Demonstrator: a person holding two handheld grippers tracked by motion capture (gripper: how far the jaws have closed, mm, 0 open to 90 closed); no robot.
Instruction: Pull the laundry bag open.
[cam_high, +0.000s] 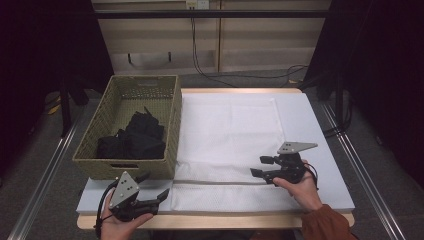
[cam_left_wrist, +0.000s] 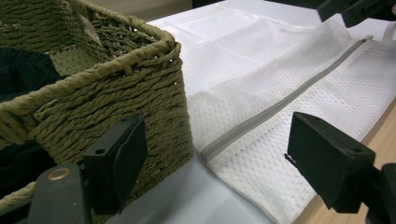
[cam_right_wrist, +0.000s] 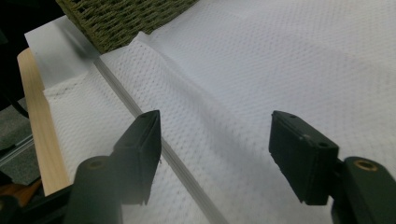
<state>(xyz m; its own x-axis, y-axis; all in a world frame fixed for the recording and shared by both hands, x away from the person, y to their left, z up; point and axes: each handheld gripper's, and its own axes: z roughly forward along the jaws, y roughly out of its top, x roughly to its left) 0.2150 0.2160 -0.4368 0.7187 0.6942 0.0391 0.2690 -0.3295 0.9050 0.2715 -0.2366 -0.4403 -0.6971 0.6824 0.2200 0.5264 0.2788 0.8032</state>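
— Both tools sit at the near edge: the left tool (cam_high: 150, 192) by the near left corner, the right tool (cam_high: 261, 166) over the near right. Jaws?

— Spread on both, nothing between them.

— And the white mesh laundry bag (cam_high: 227, 145) with the grey zipper (cam_left_wrist: 280, 106)?

— Flat on the desk (cam_high: 320, 145), just right of the woven olive basket (cam_high: 167, 130) holding black cloth (cam_high: 132, 137).
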